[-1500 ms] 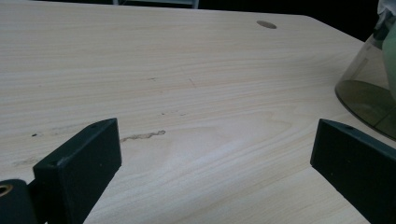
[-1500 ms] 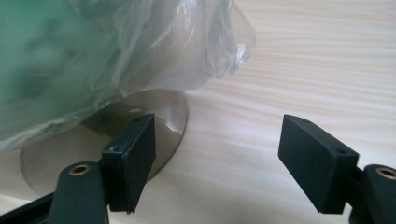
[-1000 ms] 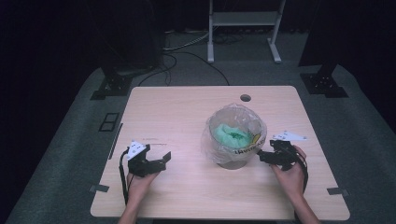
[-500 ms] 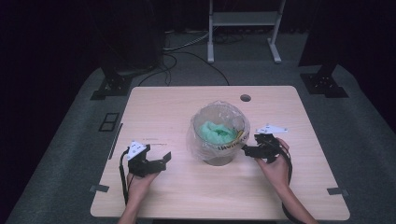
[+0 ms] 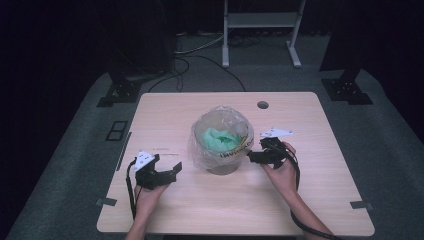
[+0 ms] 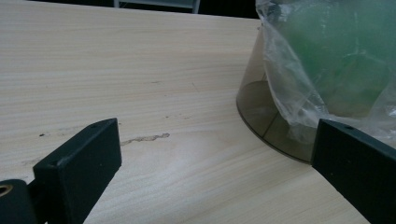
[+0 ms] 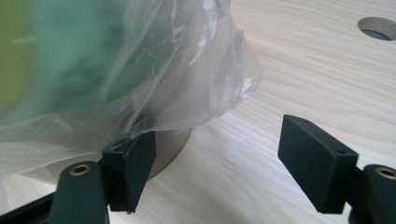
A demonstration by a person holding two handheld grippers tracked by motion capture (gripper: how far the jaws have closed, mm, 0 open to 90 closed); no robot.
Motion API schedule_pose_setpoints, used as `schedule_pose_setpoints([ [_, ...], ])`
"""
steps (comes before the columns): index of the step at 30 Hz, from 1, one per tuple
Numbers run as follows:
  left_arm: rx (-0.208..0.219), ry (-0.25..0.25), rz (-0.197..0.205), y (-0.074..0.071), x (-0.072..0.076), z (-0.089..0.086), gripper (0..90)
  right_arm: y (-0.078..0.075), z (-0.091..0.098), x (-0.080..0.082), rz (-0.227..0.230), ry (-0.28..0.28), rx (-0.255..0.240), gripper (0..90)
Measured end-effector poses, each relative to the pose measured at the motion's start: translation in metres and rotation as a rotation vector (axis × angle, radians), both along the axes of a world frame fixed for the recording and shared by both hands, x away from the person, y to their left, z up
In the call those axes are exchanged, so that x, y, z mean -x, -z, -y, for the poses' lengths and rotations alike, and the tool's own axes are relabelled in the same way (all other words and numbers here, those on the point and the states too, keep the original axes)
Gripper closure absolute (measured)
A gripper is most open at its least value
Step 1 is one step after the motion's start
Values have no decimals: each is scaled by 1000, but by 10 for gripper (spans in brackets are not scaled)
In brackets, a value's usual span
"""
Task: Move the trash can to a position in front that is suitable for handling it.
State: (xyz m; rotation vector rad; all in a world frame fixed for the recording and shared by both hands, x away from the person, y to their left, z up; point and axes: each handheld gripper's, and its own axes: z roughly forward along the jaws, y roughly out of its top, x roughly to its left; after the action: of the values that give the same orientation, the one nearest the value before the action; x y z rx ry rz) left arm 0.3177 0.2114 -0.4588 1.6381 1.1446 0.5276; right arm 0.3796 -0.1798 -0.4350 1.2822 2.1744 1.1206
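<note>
A clear round bin (image 5: 222,165) lined with a thin plastic bag (image 5: 200,145) stands mid-table, with crumpled green material (image 5: 219,138) inside. My right gripper (image 5: 253,156) is open at the bin's right side. In the right gripper view its left finger (image 7: 130,168) touches the bag (image 7: 187,84) low by the bin's base, and nothing lies between the jaws (image 7: 219,158). My left gripper (image 5: 172,169) rests open on the table, left of the bin and apart from it. In the left gripper view (image 6: 215,163) the bin (image 6: 261,116) and bag (image 6: 299,84) sit ahead to the right.
The wooden table (image 5: 300,200) has a round cable hole (image 5: 262,105) at its far side, also seen in the right gripper view as a hole (image 7: 378,28). Behind the table stand a white frame (image 5: 260,20) and black stand feet (image 5: 120,92) on grey floor.
The bin has slid left towards the middle of the table, and my right gripper has moved left with it at its side. The left gripper has stayed put.
</note>
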Motion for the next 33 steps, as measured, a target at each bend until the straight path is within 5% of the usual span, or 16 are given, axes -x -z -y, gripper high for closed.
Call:
schedule_pose_setpoints([
  [17, 6, -4, 2, -1, 0, -3, 7, -8, -28, -9, 11, -50, -39, 269],
  [33, 9, 17, 11, -4, 1, 1, 7, -8, 11, -4, 2, -22, -67, 269],
])
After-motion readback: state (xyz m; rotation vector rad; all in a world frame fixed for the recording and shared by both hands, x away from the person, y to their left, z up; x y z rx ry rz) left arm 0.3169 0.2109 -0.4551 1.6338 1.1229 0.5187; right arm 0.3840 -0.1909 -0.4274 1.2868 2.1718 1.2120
